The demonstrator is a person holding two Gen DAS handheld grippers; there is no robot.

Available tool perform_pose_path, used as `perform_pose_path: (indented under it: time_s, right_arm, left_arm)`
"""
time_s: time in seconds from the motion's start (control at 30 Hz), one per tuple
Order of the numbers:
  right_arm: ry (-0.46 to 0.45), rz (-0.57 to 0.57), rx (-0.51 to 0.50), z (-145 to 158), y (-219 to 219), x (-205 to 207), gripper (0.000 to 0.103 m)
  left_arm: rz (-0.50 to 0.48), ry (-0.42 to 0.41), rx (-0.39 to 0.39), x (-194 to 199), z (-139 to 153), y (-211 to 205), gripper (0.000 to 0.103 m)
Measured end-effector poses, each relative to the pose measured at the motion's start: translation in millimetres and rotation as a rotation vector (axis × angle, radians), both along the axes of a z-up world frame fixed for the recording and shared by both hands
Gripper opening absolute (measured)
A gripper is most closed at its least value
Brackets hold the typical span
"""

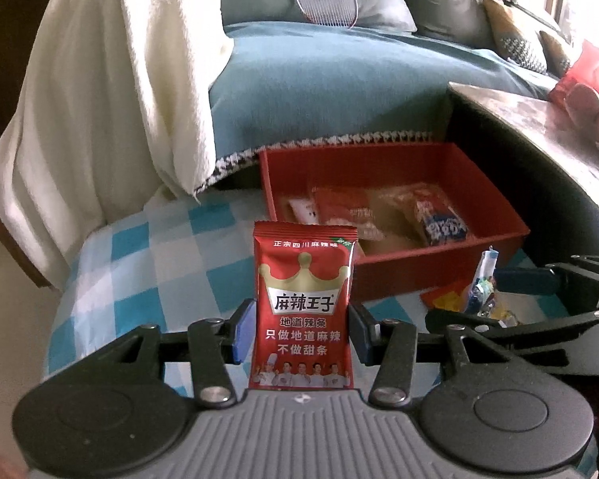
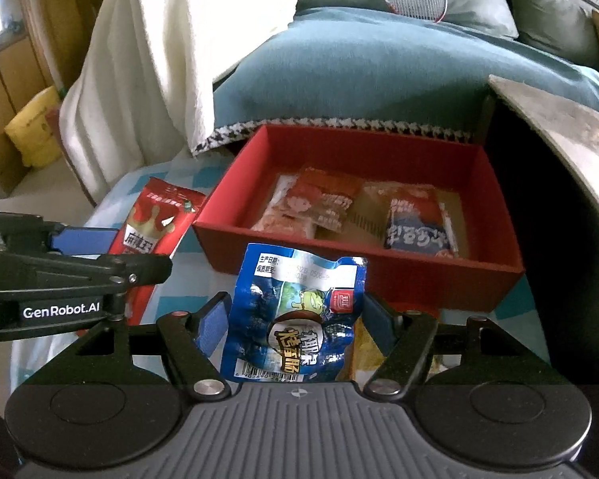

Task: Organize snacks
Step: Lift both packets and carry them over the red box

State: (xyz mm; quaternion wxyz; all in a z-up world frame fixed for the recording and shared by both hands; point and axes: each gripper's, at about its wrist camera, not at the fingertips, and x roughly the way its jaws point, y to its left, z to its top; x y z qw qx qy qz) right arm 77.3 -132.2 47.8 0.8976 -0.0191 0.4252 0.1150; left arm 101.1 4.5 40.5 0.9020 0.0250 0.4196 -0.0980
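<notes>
The left gripper (image 1: 301, 331) is holding a red spicy-strip packet (image 1: 304, 307) upright, its jaws closed narrowly on the packet's two edges. The right gripper (image 2: 295, 321) is pinching a crumpled blue snack packet (image 2: 295, 315), its jaws standing wider, pressing on the packet's sides. Both are hanging above the checked blue-and-white cloth (image 1: 112, 279) on the surface, just short of the red box (image 2: 495, 215), where several packets are already lying.

The likeliest failure, as I judge it, is slipping: each packet is being gripped by thin, glossy edges, and the blue one is buckling, so it could twist free before it is over the box. The two grippers are also crowding each other side by side; heading for the box together could knock them together. A low approach could catch the near wall and shove the box.
</notes>
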Motion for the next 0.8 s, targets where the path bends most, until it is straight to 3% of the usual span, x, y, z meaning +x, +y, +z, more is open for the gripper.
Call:
perform_pose_path:
  time_s: [0.8]
  right_arm:
    - [-0.071,-0.059,0.035,23.1,-20.1,49.0,0.077]
  left_arm:
    - [0.051,-0.082,-0.04,52.3,24.3,-13.3,0.043]
